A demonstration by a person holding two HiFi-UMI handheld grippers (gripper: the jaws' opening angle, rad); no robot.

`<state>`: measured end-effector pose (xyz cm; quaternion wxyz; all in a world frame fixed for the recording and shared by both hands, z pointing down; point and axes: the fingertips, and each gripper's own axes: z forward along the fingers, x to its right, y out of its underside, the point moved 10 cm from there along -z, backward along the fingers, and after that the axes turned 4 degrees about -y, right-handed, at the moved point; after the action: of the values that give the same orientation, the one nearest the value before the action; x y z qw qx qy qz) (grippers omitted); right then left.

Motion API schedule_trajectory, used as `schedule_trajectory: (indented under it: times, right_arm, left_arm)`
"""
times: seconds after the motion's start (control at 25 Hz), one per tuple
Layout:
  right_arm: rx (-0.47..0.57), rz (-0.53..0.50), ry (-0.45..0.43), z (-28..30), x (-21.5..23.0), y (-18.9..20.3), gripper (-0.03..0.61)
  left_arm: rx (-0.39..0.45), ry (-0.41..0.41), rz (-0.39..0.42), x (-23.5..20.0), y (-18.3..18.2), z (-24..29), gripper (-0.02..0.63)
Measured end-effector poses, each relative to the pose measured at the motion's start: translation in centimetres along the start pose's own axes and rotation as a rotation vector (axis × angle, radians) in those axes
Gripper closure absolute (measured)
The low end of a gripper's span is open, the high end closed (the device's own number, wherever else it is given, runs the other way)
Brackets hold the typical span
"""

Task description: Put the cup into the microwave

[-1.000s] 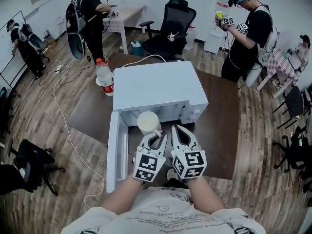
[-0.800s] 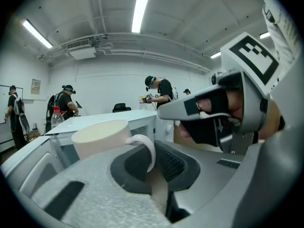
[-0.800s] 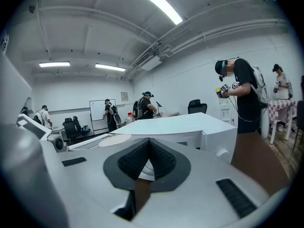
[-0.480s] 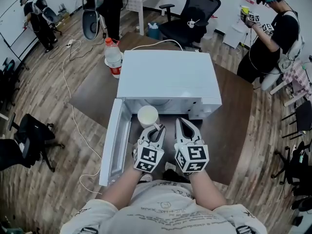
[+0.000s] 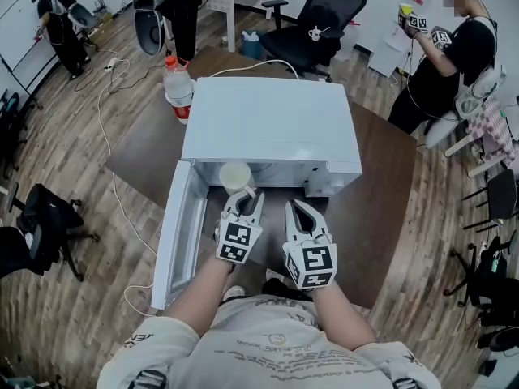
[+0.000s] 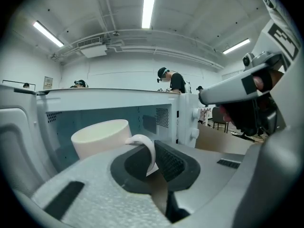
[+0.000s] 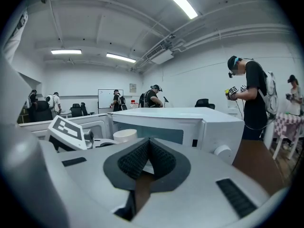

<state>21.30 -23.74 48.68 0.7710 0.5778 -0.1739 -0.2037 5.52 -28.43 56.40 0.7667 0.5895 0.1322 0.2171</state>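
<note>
Cup (image 5: 234,174) is at the open mouth of the microwave (image 5: 268,128), just ahead of the left gripper (image 5: 246,194), whose jaws are closed on its handle (image 6: 145,146). Beside it, the right gripper (image 5: 293,207) has its jaws together and holds nothing.

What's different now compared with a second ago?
The left gripper carried the cream round cup forward to the open mouth of the white boxy microwave, fingers clamped on its handle throughout. The right gripper stayed shut and empty; the microwave door stayed open.
</note>
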Motion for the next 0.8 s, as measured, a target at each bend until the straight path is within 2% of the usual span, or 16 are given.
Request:
schedule_trajectory:
  times: [0.32,0.48,0.8]
  right_arm:
    - [-0.037,0.015,0.015,-0.7,2.2,1.0,0.569]
    - [-0.060,0.058,0.038,-1.0,3.6,1.9,0.569]
    - [-0.075,0.067,0.085,-1.4,5.6,2.3,0.569]
  left_arm:
    - [-0.009,0.005,0.028,-0.9,0.4,4.3,0.584]
    - [-0.011,-0.017,0.025,-2.1,0.4,6.5,0.584]
    - [-0.033,-0.031,0.017,-3.3,0.7,10.2,0.584]
